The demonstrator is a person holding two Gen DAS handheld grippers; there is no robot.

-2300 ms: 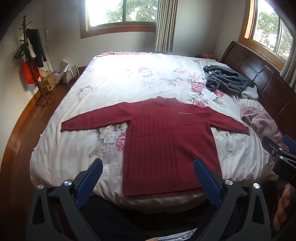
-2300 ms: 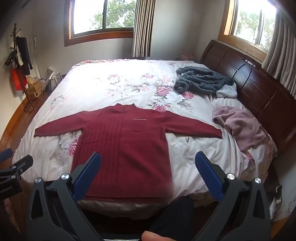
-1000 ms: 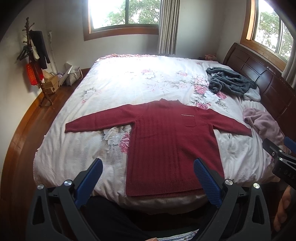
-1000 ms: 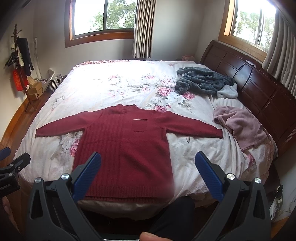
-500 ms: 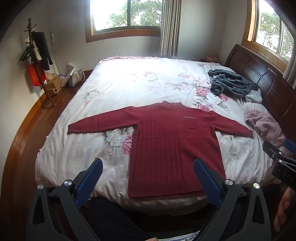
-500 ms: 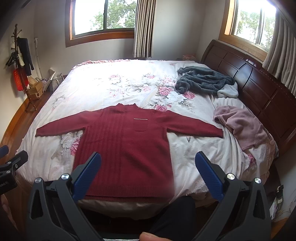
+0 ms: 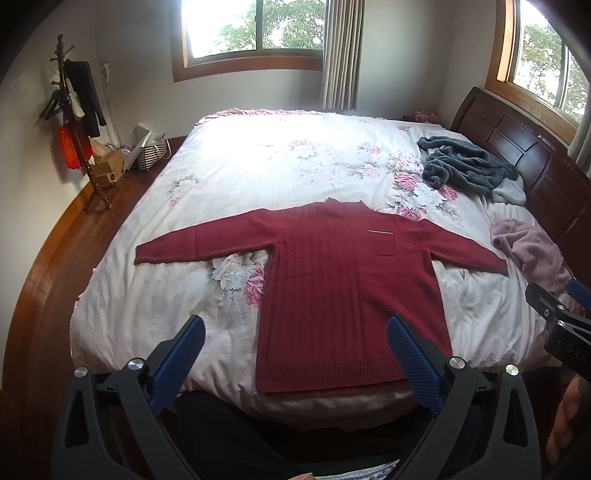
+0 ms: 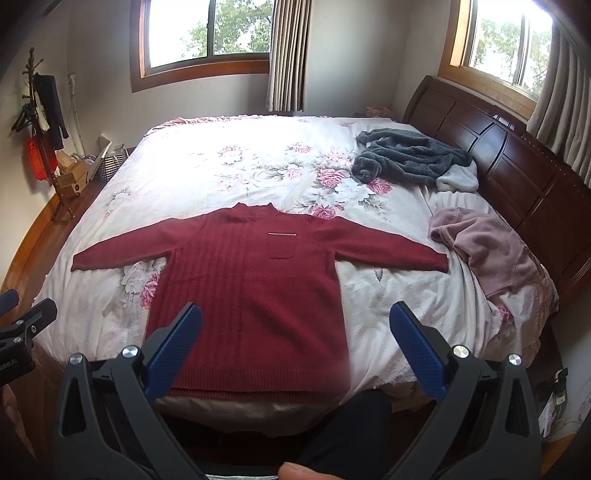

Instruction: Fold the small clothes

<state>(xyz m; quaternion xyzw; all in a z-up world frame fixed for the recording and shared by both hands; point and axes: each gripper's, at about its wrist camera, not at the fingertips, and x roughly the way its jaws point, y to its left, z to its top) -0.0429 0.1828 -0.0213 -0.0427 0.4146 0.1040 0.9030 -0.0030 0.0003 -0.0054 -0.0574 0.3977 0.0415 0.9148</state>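
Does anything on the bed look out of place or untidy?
The red sweater lies flat with sleeves spread. A grey garment and a pink garment lie crumpled by the headboard.

Three garments lie on one bed (image 8: pixel 229 173): one dark red sweater (image 8: pixel 255 291) at the centre toward 6 o'clock, one grey fleece piece (image 8: pixel 406 155) at 1 o'clock and one pink piece (image 8: pixel 491 251) at 3 o'clock. Two windows (image 8: pixel 207 33) show, at 11 and 1 o'clock, and one coat stand (image 8: pixel 40 122) at 9 o'clock. Two grippers are in view, the left gripper (image 7: pixel 295 362) and the right gripper (image 8: pixel 295 350), each with two blue fingers (image 8: pixel 177 347) held wide apart.
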